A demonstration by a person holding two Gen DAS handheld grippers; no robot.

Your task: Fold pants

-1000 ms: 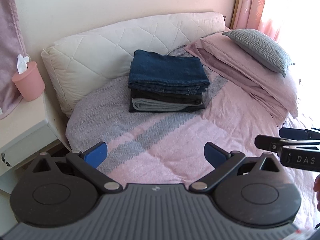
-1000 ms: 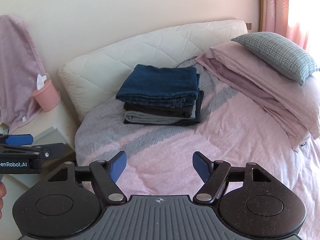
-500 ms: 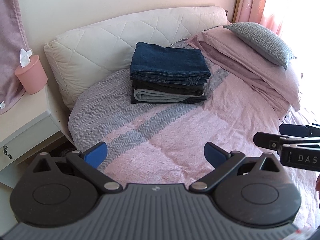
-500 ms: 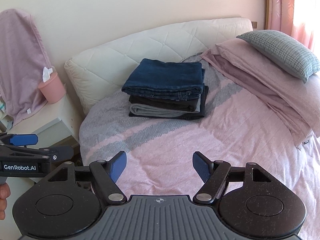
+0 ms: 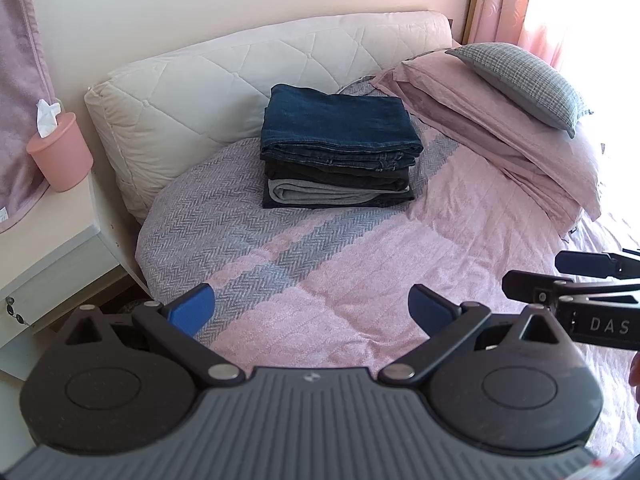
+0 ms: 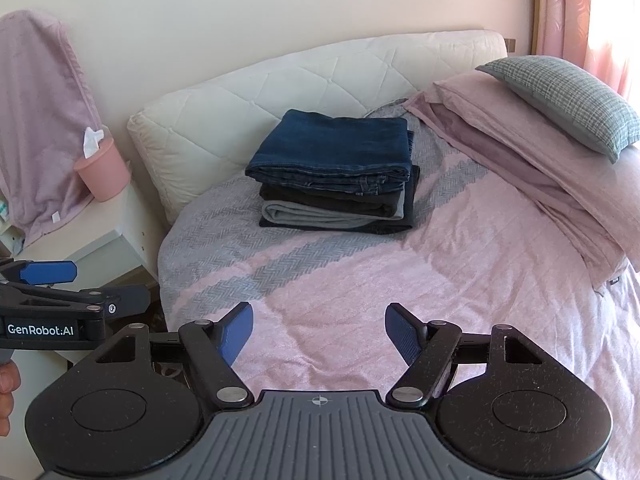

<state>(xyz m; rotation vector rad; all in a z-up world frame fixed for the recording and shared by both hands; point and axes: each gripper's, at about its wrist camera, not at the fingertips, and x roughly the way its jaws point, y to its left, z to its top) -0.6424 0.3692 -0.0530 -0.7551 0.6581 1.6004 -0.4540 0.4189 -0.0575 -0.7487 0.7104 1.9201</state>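
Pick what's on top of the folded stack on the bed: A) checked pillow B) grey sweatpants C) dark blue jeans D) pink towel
C: the dark blue jeans lie on top of the folded stack, with black and grey garments under them; the checked pillow sits apart on the pink bedding to the right.

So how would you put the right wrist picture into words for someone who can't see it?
A neat stack of folded pants, dark blue jeans on top, sits on a pink and grey bedspread near a quilted headboard. In front, the right gripper has its blue-tipped fingers spread open, holding nothing.
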